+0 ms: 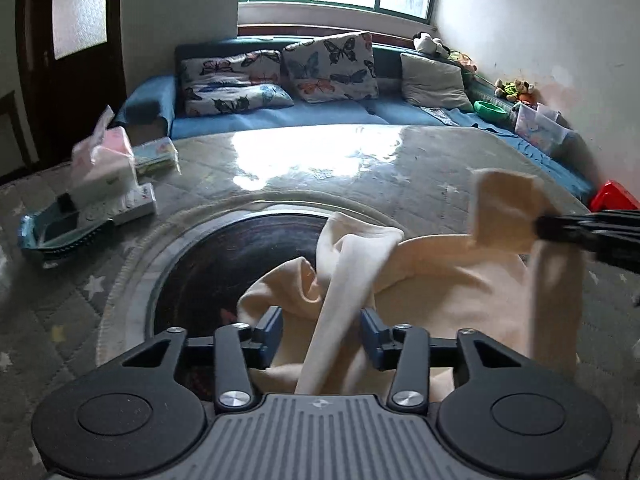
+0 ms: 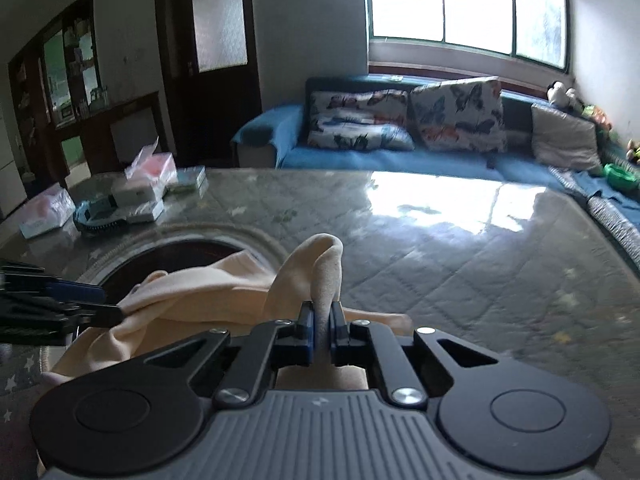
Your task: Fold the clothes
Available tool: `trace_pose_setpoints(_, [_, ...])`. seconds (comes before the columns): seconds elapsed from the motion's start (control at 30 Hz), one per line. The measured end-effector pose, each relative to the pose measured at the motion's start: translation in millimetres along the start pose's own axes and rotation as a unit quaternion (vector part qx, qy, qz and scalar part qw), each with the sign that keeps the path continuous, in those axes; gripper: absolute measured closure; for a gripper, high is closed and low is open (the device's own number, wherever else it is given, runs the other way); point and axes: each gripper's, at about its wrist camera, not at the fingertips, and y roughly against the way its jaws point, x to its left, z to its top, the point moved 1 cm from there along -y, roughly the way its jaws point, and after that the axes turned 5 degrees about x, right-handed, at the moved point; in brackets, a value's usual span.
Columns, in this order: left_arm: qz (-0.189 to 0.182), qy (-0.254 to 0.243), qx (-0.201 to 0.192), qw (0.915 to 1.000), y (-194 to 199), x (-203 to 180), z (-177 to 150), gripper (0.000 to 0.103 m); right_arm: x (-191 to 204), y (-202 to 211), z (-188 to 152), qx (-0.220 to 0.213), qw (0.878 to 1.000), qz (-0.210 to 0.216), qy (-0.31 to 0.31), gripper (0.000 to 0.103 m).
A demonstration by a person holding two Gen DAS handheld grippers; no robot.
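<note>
A cream garment lies bunched on the table over the dark round inset. My left gripper is open, its blue pads either side of a strip of the cloth that runs up between them. My right gripper is shut on a corner of the garment and holds it lifted. In the left wrist view it comes in from the right edge with a cloth flap above it. In the right wrist view the left gripper shows at the left edge by the cloth.
The table has a quilted grey cover under glossy plastic. Tissue packs and boxes and a teal tray sit at its far left. A blue sofa with butterfly cushions stands behind, under a window.
</note>
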Motion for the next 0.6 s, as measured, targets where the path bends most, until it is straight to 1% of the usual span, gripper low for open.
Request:
trace_pose_setpoints(0.03, [-0.005,0.002,0.004,1.0,-2.7,0.3,0.7,0.056,-3.0,7.3,-0.2,-0.006,1.0,-0.004,0.0,0.097])
trace_pose_setpoints(0.07, [-0.01,0.004,0.007,0.9999,-5.3,0.7,1.4,0.061,-5.9,14.7,-0.7,-0.012,1.0,-0.008,-0.001,0.097])
trace_pose_setpoints(0.1, [-0.014,0.003,0.011,0.9998,-6.2,0.4,1.0,0.071,-8.4,21.3,-1.3,-0.017,1.0,-0.012,-0.001,0.097])
trace_pose_setpoints(0.13, [-0.018,-0.001,0.014,0.9997,-6.0,-0.2,0.1,0.095,-10.6,27.4,-2.0,-0.022,1.0,-0.015,-0.001,0.097])
trace_pose_setpoints(0.17, [-0.024,-0.003,0.015,0.9996,-4.2,-0.2,-0.8,0.096,-13.6,35.3,-3.1,-0.028,0.999,-0.021,-0.002,0.097])
trace_pose_setpoints(0.27, [-0.031,-0.01,-0.002,0.9995,13.4,4.5,-3.2,0.098,-22.7,55.2,-7.6,-0.042,0.998,-0.035,-0.009,0.097])
trace_pose_setpoints(0.33, [-0.027,-0.014,-0.015,0.9994,31.0,10.6,-5.6,0.098,-29.6,68.2,-13.2,-0.051,0.997,-0.047,-0.015,0.097])
trace_pose_setpoints(0.43, [-0.014,-0.001,-0.033,0.9994,59.5,26.5,-12.7,0.098,-38.9,83.4,-21.9,-0.061,0.996,-0.061,-0.024,0.097])
trace_pose_setpoints(0.6, [0.007,0.02,-0.065,0.9977,109.0,47.9,-38.9,0.098,-54.8,104.8,-42.6,-0.068,0.993,-0.086,-0.041,0.097])
